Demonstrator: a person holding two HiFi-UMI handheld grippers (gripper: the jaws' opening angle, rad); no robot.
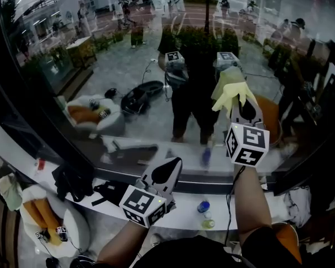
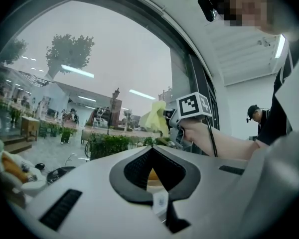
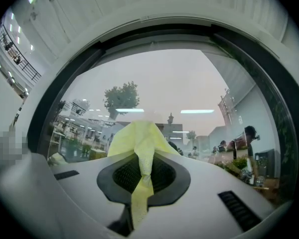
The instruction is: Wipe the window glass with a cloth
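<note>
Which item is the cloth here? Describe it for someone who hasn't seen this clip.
Face the big window glass ahead; the right tool is raised toward it. The cloth is the pale yellow crumpled rag pinched in that tool, the only soft yellow thing up near the pane.

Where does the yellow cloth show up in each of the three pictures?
Head view: the yellow cloth is upper right of centre, in front of the window glass, at the tip of the right hand-held gripper.
Left gripper view: near the centre, just left of the right hand-held gripper.
Right gripper view: dead centre, pinched between the jaws.
Shared landmark: the window glass.
</note>
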